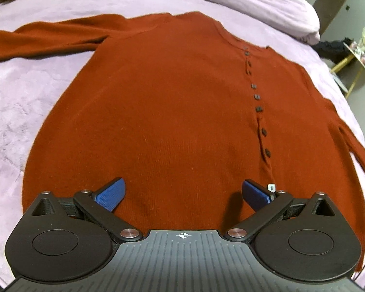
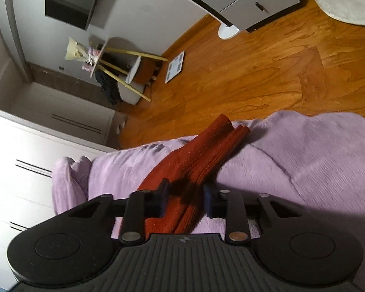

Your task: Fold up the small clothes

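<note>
Sweater (image 1: 172,112) lies spread flat on the purple blanket (image 1: 24,102), buttons up, one sleeve (image 2: 199,155) trailing toward the bed's edge. Your left gripper (image 1: 183,194) hovers released over its hem, while your right gripper (image 2: 185,200) is clenched on that sleeve.

Lilac blanket (image 1: 36,92) — side table (image 2: 102,56), scale (image 2: 175,67)

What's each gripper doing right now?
Left gripper: open, above the sweater, holding nothing.
Right gripper: fingers around the sleeve; grip cannot be told.
</note>
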{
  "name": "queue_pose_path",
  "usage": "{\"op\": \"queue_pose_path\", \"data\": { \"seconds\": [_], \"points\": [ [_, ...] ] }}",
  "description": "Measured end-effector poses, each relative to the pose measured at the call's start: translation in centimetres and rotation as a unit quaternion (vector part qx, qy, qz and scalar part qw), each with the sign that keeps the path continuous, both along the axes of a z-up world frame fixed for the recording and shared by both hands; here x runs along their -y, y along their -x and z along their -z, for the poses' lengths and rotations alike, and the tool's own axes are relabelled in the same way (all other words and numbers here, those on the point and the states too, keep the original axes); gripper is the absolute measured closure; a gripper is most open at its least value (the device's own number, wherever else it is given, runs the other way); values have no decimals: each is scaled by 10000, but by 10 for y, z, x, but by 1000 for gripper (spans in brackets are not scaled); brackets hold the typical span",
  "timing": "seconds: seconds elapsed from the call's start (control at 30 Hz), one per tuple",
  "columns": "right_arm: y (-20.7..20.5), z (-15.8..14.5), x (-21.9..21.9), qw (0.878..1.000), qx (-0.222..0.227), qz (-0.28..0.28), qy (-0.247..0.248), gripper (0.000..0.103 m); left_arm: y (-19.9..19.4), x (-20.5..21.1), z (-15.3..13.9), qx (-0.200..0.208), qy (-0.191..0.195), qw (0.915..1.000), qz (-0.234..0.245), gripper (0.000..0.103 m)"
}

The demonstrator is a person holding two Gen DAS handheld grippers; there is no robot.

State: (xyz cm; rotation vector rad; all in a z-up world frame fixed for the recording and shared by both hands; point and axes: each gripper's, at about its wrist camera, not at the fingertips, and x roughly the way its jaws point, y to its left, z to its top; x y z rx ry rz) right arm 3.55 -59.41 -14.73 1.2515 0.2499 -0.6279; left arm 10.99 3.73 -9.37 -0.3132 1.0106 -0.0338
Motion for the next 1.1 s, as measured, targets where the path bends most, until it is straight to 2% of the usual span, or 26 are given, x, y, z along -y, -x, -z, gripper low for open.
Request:
{"op": "queue_pose_path", "data": {
  "seconds": [0.03,0.1,0.13,0.23,0.3,0.33,0.4,0.47,0.5,0.53,0.57,0.6,0.67,0.77,0.83,0.93,1.03,1.07,1.1],
  "points": [
    [-7,-8,-2,9988,-392,-99,279,97,-6,2,3,-56,-79,9999,117,0],
    [-20,-30,-11,9929,-827,-185,829,97,-8,7,3,-139,-291,9988,366,0],
    [-29,-48,-25,9850,-1024,-287,1360,97,-10,10,2,-188,-391,9980,458,0],
    [-50,-97,-75,9577,-846,-920,2591,97,-14,13,-3,-267,-499,9972,488,0],
    [-66,-129,-126,9347,-361,-1724,3088,97,-18,11,-13,-167,-304,9983,474,0],
    [-74,-144,-161,9120,19,-2361,3354,97,-20,11,-19,-37,-131,9986,516,0],
    [-82,-158,-217,8699,590,-3286,3630,97,-28,11,-31,224,173,9976,634,0],
    [-91,-155,-271,8242,941,-4286,3579,94,-43,13,-43,481,477,9950,734,0],
    [-95,-148,-288,8146,974,-4626,3362,83,-50,13,-46,569,646,9933,777,0],
    [-100,-135,-303,8122,905,-4877,3070,71,-58,13,-48,655,866,9906,831,0],
    [-103,-124,-311,8142,785,-4968,2899,69,-69,13,-47,702,1051,9884,845,0],
    [-105,-114,-315,8183,618,-4997,2772,69,-77,13,-44,692,1159,9874,827,0],
    [-104,-92,-315,8360,279,-4937,2379,69,-100,12,-35,593,1401,9848,842,0],
    [-94,-74,-304,8545,51,-4810,1959,69,-127,11,-20,432,1604,9828,802,2],
    [-89,-65,-294,8631,-70,-4702,1841,69,-141,9,-9,289,1680,9821,799,10],
    [-84,-55,-282,8752,-183,-4576,1562,69,-165,6,15,-186,2035,9773,567,19],
    [-74,-45,-276,8826,-209,-4476,1424,69,-178,5,23,-210,2272,9725,464,24],
    [-74,-42,-276,8837,-192,-4467,1382,69,-180,6,23,-187,2348,9706,489,30],
    [-72,-38,-276,8847,-168,-4460,1346,69,-182,8,24,-203,2394,9693,526,44]
  ]
}}
